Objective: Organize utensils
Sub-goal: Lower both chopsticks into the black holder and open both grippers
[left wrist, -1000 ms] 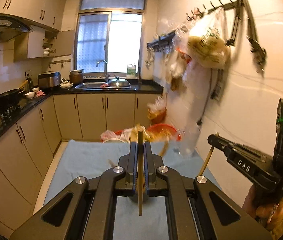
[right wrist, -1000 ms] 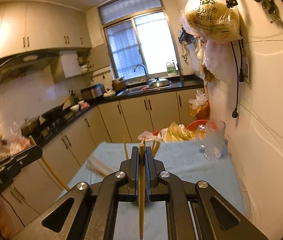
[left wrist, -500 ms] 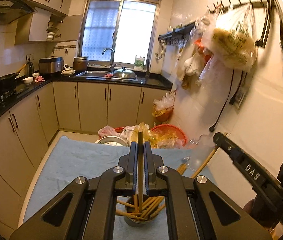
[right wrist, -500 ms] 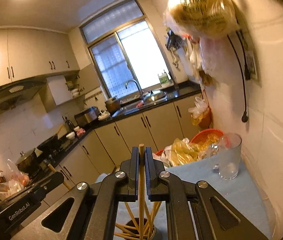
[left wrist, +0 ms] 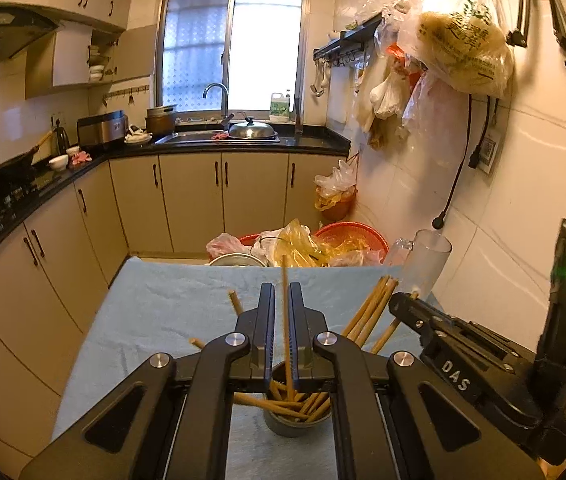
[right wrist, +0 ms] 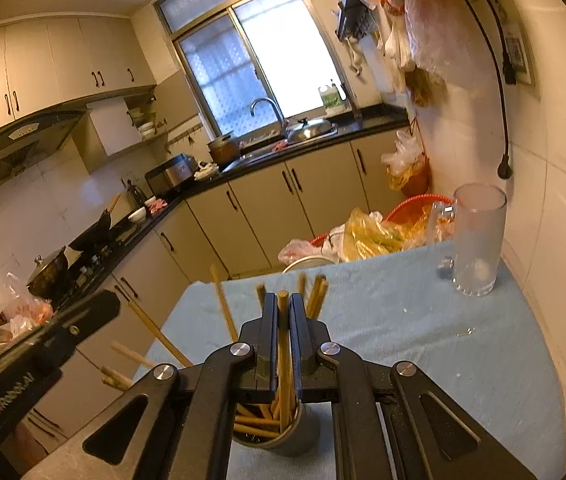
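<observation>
1. A blue cloth is spread over the tabletop, seen from both wrist cameras.
2. A clear glass mug is stood near the far right corner of the tabletop, close to the wall.
3. A grey metal cup — packed with leaning wooden chopsticks — is set near the near edge, directly below both grippers.
4. The left gripper is seen slightly parted, a thin chopstick standing loose between its fingers.
5. The right gripper is pressed onto a thicker chopstick — its lower end reaching into the cup.
</observation>
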`<state>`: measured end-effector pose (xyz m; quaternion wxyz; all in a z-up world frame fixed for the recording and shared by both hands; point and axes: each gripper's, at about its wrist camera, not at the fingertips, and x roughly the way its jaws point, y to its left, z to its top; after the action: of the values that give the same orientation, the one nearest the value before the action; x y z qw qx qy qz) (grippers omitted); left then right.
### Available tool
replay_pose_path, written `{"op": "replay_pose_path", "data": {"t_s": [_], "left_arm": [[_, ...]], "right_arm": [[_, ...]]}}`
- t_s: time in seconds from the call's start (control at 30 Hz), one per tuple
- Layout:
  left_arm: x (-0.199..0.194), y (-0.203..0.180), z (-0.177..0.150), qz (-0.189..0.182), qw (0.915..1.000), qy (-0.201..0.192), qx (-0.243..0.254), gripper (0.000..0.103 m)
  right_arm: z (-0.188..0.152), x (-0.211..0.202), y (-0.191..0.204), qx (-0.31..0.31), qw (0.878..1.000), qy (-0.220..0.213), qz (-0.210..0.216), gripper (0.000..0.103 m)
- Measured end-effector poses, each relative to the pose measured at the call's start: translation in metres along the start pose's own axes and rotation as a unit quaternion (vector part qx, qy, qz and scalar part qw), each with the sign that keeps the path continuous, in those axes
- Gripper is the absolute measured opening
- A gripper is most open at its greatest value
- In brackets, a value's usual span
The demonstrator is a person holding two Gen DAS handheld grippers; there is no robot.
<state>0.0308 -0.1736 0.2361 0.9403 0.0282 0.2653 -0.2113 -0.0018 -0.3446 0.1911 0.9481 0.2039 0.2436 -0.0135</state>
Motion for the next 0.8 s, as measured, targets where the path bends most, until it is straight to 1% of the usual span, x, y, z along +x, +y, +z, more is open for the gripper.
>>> {"op": "replay_pose_path", "data": {"t_s": [0.1,0.13,0.17,0.2,0.23,0.27,0.3,0.37,0.43,0.6,0.7,0.8], "left_arm": [[-0.003,-0.001,-0.003,0.005,1.0,0.002,0.007,0.01],[-0.004,-0.002,-0.005,0.007,0.9999,0.003,0.008,0.016],[-0.005,-0.002,-0.006,0.008,0.9999,0.004,0.008,0.023],[-0.007,-0.003,-0.007,0.01,0.9999,0.004,0.007,0.026],[-0.009,-0.003,-0.008,0.012,0.9999,0.003,0.006,0.029],[-0.011,-0.003,-0.009,0.015,0.9999,0.001,0.006,0.031],[-0.014,-0.003,-0.01,0.016,0.9999,0.0,0.006,0.031],[-0.017,-0.003,-0.011,0.018,0.9998,0.0,0.006,0.037],[-0.022,-0.001,-0.013,0.021,0.9998,-0.002,0.005,0.041],[-0.039,0.001,-0.018,0.032,0.9995,-0.004,0.002,0.046],[-0.05,0.0,-0.021,0.038,0.9992,-0.008,0.001,0.052],[-0.066,0.002,-0.027,0.036,0.9993,-0.013,-0.004,0.057]], "right_arm": [[-0.004,0.002,-0.002,0.004,1.0,0.005,0.003,0.008],[-0.004,0.002,-0.001,0.004,1.0,0.007,0.004,0.008],[-0.005,0.002,-0.001,0.004,1.0,0.009,0.006,0.012],[-0.005,0.001,-0.001,0.003,1.0,0.01,0.007,0.015],[-0.005,0.0,-0.001,0.002,1.0,0.008,0.008,0.025],[-0.005,-0.002,0.0,0.002,1.0,0.005,0.008,0.034],[-0.005,-0.005,0.001,0.0,1.0,0.001,0.008,0.036],[-0.004,-0.009,0.003,-0.002,1.0,-0.002,0.008,0.036],[-0.003,-0.014,0.004,-0.002,1.0,-0.004,0.008,0.037],[-0.002,-0.032,0.004,0.002,1.0,-0.016,0.003,0.04],[-0.002,-0.045,0.002,0.005,1.0,-0.022,-0.001,0.043],[-0.005,-0.061,0.0,0.006,1.0,-0.026,-0.008,0.045]]}}
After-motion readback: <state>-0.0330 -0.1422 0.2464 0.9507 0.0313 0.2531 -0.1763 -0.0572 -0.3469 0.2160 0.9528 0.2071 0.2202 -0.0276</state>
